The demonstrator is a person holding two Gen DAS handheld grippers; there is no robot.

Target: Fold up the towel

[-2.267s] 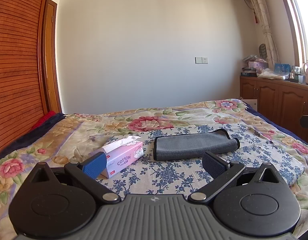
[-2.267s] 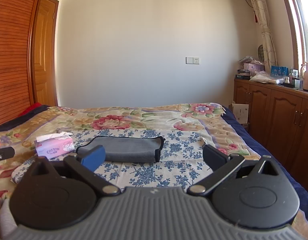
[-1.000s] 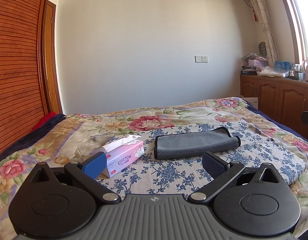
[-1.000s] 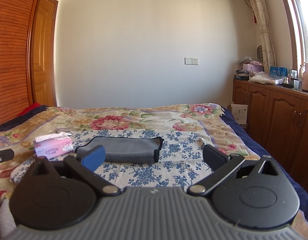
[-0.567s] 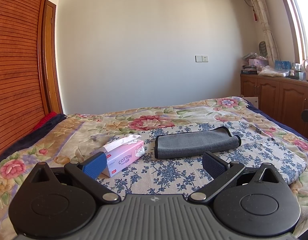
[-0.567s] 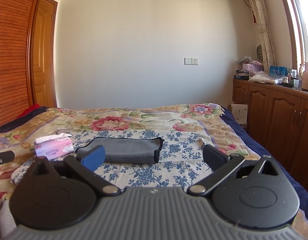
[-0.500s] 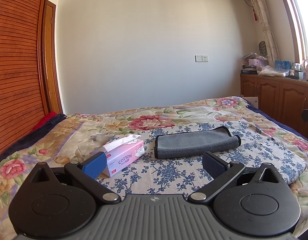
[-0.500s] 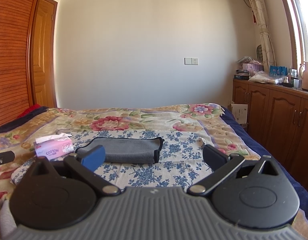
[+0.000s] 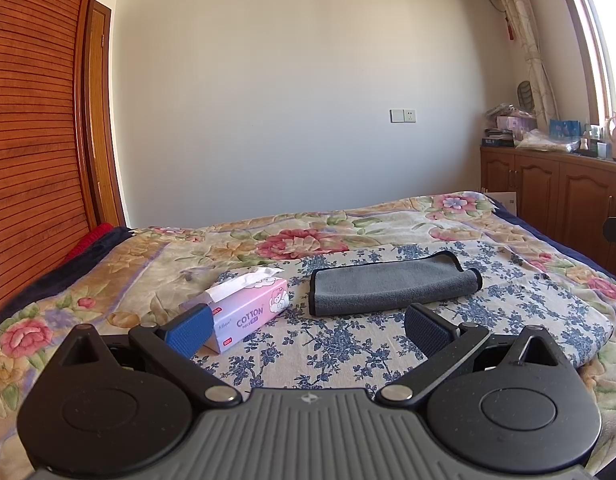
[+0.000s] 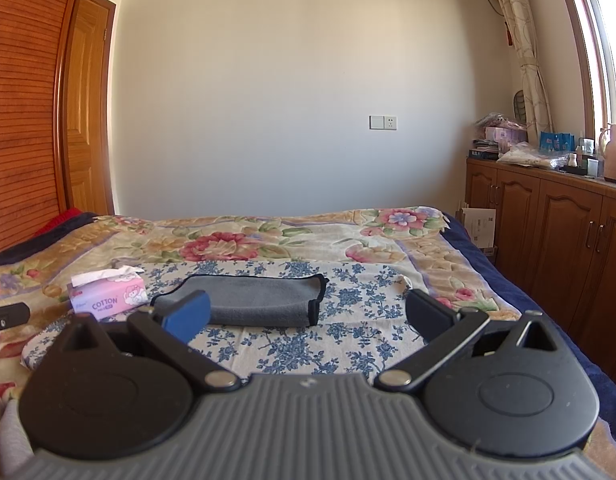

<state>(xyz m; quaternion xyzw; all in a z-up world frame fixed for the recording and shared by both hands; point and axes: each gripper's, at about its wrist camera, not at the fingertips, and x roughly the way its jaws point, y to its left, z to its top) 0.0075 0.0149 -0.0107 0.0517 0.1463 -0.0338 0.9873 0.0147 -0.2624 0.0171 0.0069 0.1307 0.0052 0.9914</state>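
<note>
A grey towel with black edging (image 9: 392, 285) lies folded in a long strip on a blue-flowered cloth (image 9: 348, 344) on the bed. It also shows in the right wrist view (image 10: 259, 299). My left gripper (image 9: 308, 326) is open and empty, held back from the towel's near edge. My right gripper (image 10: 305, 316) is open and empty, also short of the towel, with its left finger in front of the towel's left end.
A pink tissue box (image 9: 247, 308) stands left of the towel, also in the right wrist view (image 10: 107, 294). Wooden cabinets (image 10: 556, 232) line the right wall. A wooden wardrobe (image 9: 31, 160) stands on the left.
Both grippers have stayed almost still and open. The towel and tissue box have not moved.
</note>
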